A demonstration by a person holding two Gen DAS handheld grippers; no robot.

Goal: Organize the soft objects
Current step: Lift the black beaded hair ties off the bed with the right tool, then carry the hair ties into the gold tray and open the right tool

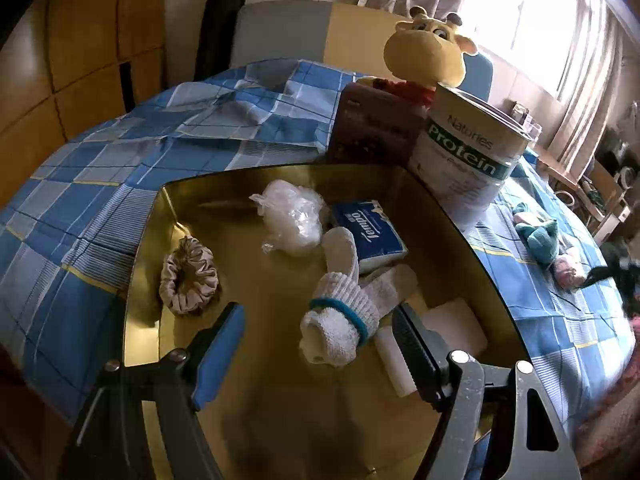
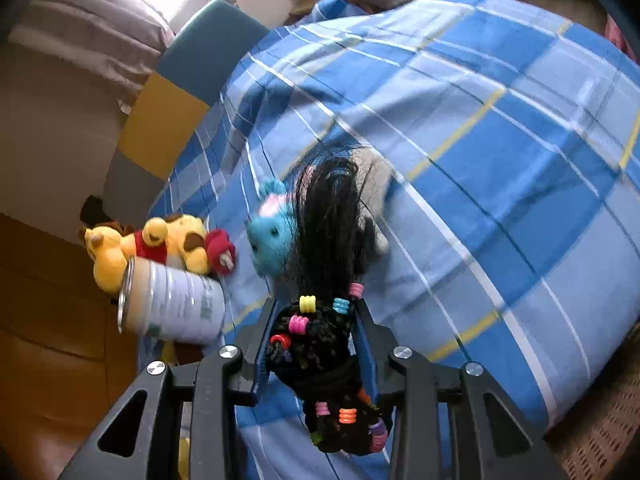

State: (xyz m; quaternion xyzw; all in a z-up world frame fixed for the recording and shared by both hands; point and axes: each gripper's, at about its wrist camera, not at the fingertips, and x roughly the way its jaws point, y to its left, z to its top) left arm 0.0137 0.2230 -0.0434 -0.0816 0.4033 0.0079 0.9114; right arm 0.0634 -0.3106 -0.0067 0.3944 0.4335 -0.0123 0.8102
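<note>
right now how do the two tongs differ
The left tongs stand wide open with nothing between them, hovering over the gold tray above the white glove. The right tongs are nearly shut, clamped on a black hairpiece with coloured beads, above the blue checked bedspread. Both have blue-padded fingers on black frames and point downward at a slant.

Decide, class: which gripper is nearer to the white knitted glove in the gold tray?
Left. The left gripper hovers open right over the white glove, which lies between its fingers in the gold tray. The right gripper, shut on a black beaded hairpiece, is over the bedspread.
</note>
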